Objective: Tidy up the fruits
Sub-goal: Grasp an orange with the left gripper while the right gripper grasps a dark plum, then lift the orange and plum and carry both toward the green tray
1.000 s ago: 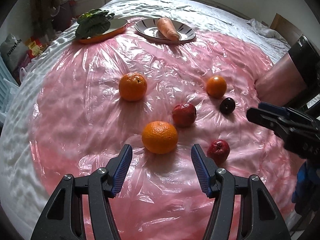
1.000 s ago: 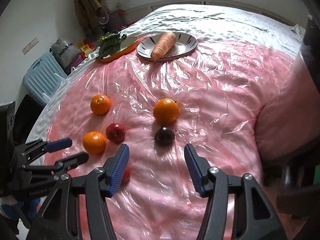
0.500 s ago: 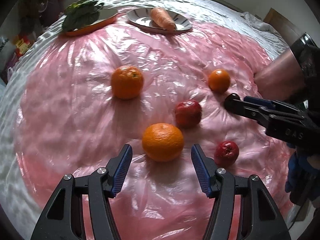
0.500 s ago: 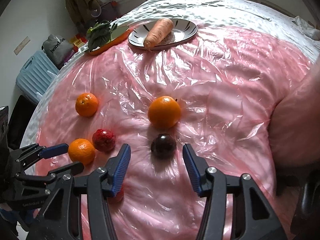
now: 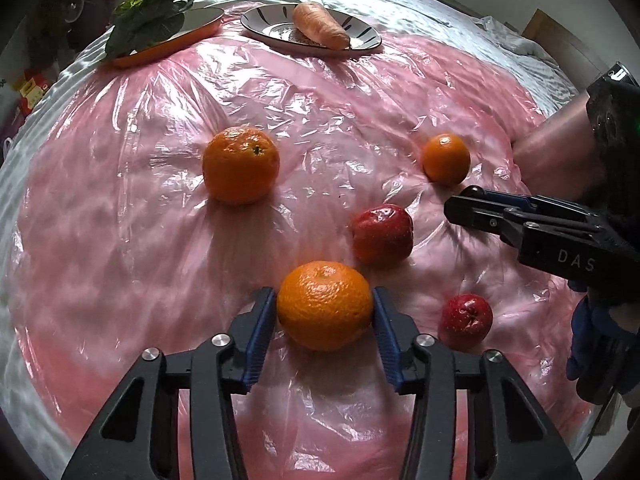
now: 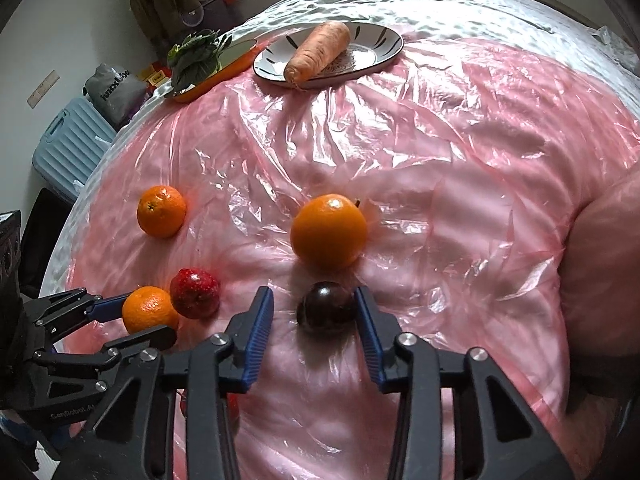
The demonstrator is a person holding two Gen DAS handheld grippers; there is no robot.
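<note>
1. The left tool point(image 5: 325, 306) has dropped toward the bed since a second ago, and its jaws have just been closing. Both blue pads now press the sides of the large round orange mandarin point(image 5: 325, 305), which sits on the crinkled pink plastic sheet point(image 5: 120, 220) covering the bed.
2. The right tool point(image 6: 314, 306) has likewise come down, its jaws having just been closing around the small dark round plum point(image 6: 327, 307). One pad touches the plum; a gap remains at the other, so nothing is pinched yet.
3. Judging by this, the left grasp looks ready to lift, while the right needs further closing.
</note>
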